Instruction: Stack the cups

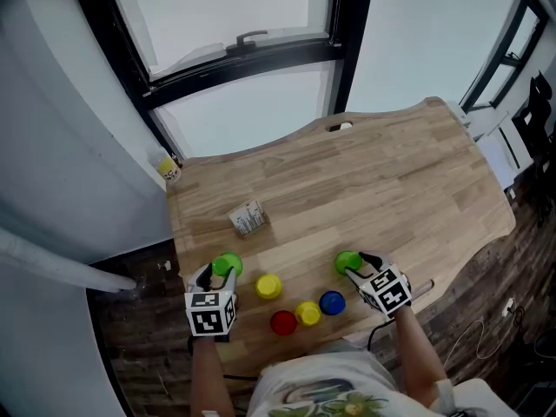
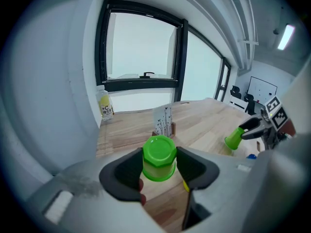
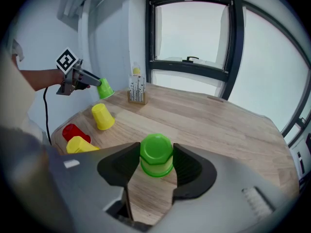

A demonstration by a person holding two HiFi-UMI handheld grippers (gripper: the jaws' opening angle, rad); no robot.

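Left gripper pinches first green cup at table 7 o'clock. Right gripper pinches second green cup at 5 o'clock. Yellow cup, second yellow cup, red cup and blue cup sit between, near 6 o'clock.

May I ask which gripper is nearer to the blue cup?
Right: the right gripper is just beside the blue cup; the left gripper lies well off to its left.

blue cup: left gripper view shows a mere sliver, rest hidden
bottle, far left: label print too small to read
card stand: markings too small to tell
person's shirt: cut by near edge
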